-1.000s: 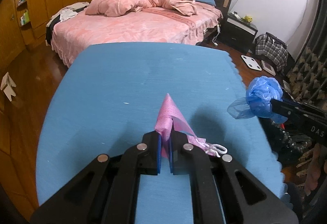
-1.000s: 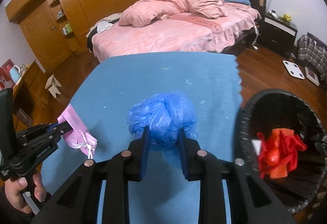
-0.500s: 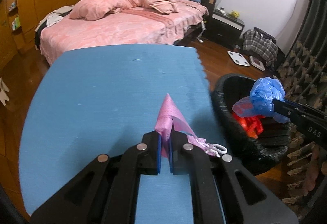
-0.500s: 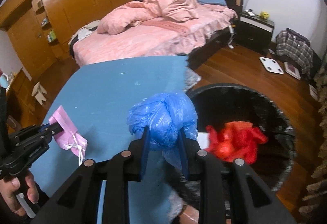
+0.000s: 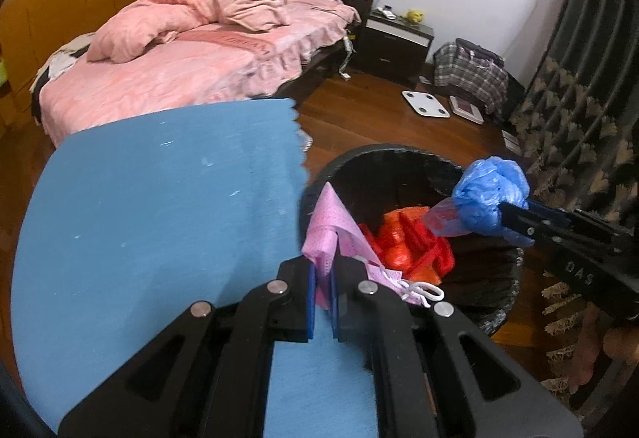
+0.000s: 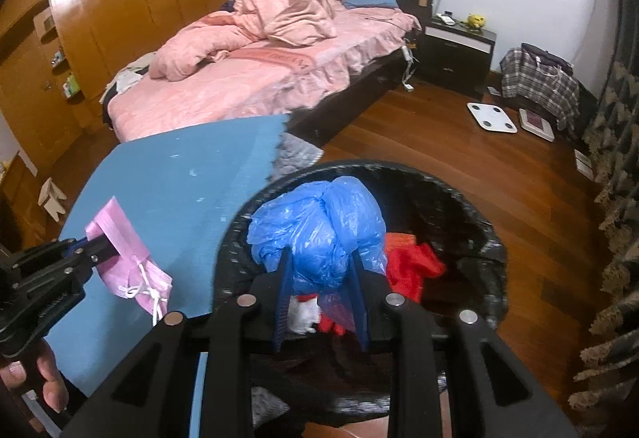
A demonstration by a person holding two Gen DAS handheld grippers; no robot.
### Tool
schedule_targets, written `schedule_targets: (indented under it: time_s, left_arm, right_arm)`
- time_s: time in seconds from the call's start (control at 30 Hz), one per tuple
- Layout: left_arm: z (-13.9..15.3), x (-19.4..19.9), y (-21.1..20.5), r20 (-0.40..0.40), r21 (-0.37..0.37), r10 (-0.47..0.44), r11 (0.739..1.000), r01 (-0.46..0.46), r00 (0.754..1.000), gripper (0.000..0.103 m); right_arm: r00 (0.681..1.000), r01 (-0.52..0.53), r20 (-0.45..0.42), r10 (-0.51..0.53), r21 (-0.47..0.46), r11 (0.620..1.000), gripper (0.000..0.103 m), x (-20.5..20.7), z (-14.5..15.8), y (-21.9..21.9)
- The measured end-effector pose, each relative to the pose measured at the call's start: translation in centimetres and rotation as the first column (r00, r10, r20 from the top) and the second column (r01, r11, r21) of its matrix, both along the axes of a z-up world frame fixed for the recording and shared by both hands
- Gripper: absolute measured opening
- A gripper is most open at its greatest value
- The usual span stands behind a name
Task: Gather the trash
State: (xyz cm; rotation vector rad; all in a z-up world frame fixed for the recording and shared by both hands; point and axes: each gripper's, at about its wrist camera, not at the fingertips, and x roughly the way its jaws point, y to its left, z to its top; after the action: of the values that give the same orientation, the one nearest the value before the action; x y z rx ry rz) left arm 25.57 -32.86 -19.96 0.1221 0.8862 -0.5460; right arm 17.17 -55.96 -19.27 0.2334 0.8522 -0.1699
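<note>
My right gripper [image 6: 319, 302] pinches the blue plastic bag [image 6: 319, 234] above the black bin [image 6: 495, 278]; my left gripper [image 5: 322, 302] clamps the pink mask [image 5: 335, 234] at the rim, where it may fall outside.
</note>
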Motion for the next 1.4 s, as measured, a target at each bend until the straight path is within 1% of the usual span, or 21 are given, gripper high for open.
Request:
schedule_targets:
  time_s: [0.27,0.43,0.57,0.6,0.63,0.67,0.7,0.77,0.83,0.9,0.93,1.03,1.1,1.13,1.17,1.2,1.23,1.3,1.37,1.4]
  left_arm:
    - [-1.5,0.2,-4.5,-0.009,0.017,-0.033,0.999,0.033,0.999,0.005]
    - [-2.5,0.8,-7.7,-0.017,0.025,-0.075,0.997,0.075,0.997,0.005]
    - [-3.7,1.3,-10.5,-0.024,0.029,-0.129,0.991,0.130,0.991,0.005]
    - [-4.3,1.6,-11.1,-0.040,0.024,-0.149,0.988,0.150,0.988,0.008]
    - [-4.9,1.8,-11.5,-0.051,0.024,-0.162,0.986,0.164,0.985,0.013]
    - [-5.6,1.9,-12.0,-0.059,0.031,-0.175,0.984,0.177,0.983,0.026]
    - [-6.4,2.2,-12.4,-0.067,0.045,-0.179,0.982,0.183,0.981,0.046]
    - [-7.3,2.5,-12.4,-0.068,0.054,-0.175,0.982,0.179,0.982,0.060]
    - [-8.1,2.8,-11.9,-0.077,0.061,-0.180,0.981,0.185,0.981,0.063]
    - [-8.5,3.0,-11.3,-0.078,0.074,-0.177,0.980,0.183,0.981,0.069]
    - [-8.6,3.1,-11.1,-0.076,0.080,-0.176,0.980,0.181,0.982,0.070]
    - [-8.8,3.0,-10.3,-0.078,0.088,-0.172,0.980,0.178,0.982,0.074]
    - [-8.5,2.8,-9.8,-0.072,0.088,-0.164,0.982,0.170,0.984,0.082]
    - [-8.2,2.6,-9.5,-0.064,0.090,-0.160,0.982,0.165,0.985,0.084]
    - [-7.7,2.4,-9.0,-0.049,0.094,-0.148,0.984,0.152,0.988,0.088]
    - [-7.3,2.3,-8.6,-0.045,0.090,-0.143,0.985,0.146,0.989,0.089]
    - [-6.8,2.1,-8.0,-0.044,0.079,-0.138,0.987,0.141,0.989,0.090]
    - [-5.3,1.5,-6.3,-0.030,0.051,-0.119,0.991,0.120,0.992,0.093]
    - [-3.5,0.6,-4.4,0.020,0.060,-0.079,0.995,0.078,0.997,0.096]
    - [-2.9,0.2,-3.7,0.037,0.063,-0.069,0.996,0.067,0.997,0.096]
  right_arm:
    - [0.999,0.038,-0.032,-0.038,0.009,0.999,0.027,-0.1,-1.9,-4.3]
    - [0.996,0.062,-0.062,-0.061,0.026,0.998,0.027,0.6,-3.7,-6.3]
    - [0.993,0.084,-0.092,-0.080,0.039,0.996,0.028,1.0,-5.3,-7.8]
    - [0.991,0.088,-0.104,-0.083,0.047,0.995,0.029,1.1,-5.9,-8.2]
    - [0.989,0.092,-0.118,-0.085,0.055,0.994,0.033,1.3,-6.5,-8.4]
    - [0.987,0.093,-0.135,-0.084,0.065,0.994,0.036,1.5,-7.1,-8.8]
    - [0.984,0.091,-0.162,-0.077,0.079,0.993,0.039,1.6,-7.9,-9.1]
    - [0.979,0.099,-0.189,-0.082,0.086,0.991,0.043,1.5,-9.1,-9.5]
    - [0.977,0.110,-0.192,-0.092,0.086,0.990,0.050,0.9,-9.5,-9.7]
    - [0.976,0.123,-0.192,-0.103,0.094,0.988,0.054,0.2,-9.9,-10.0]
    - [0.975,0.127,-0.193,-0.107,0.095,0.987,0.056,0.0,-10.1,-9.9]
    - [0.975,0.128,-0.197,-0.108,0.094,0.987,0.058,-0.7,-10.3,-9.6]
    - [0.975,0.124,-0.197,-0.103,0.094,0.988,0.058,-0.9,-10.1,-9.4]
    - [0.975,0.125,-0.193,-0.106,0.090,0.988,0.059,-1.0,-9.9,-9.2]
    - [0.976,0.128,-0.188,-0.110,0.088,0.988,0.060,-1.1,-9.6,-9.1]
    - [0.977,0.136,-0.177,-0.119,0.088,0.987,0.065,-1.4,-9.2,-9.0]
    - [0.977,0.147,-0.166,-0.131,0.087,0.985,0.068,-1.6,-8.7,-8.8]
    - [0.978,0.166,-0.140,-0.154,0.082,0.983,0.072,-2.3,-7.4,-8.1]
    - [0.981,0.169,-0.106,-0.161,0.074,0.983,0.077,-3.2,-6.0,-6.7]
    - [0.982,0.171,-0.094,-0.164,0.071,0.983,0.081,-3.4,-5.4,-6.1]
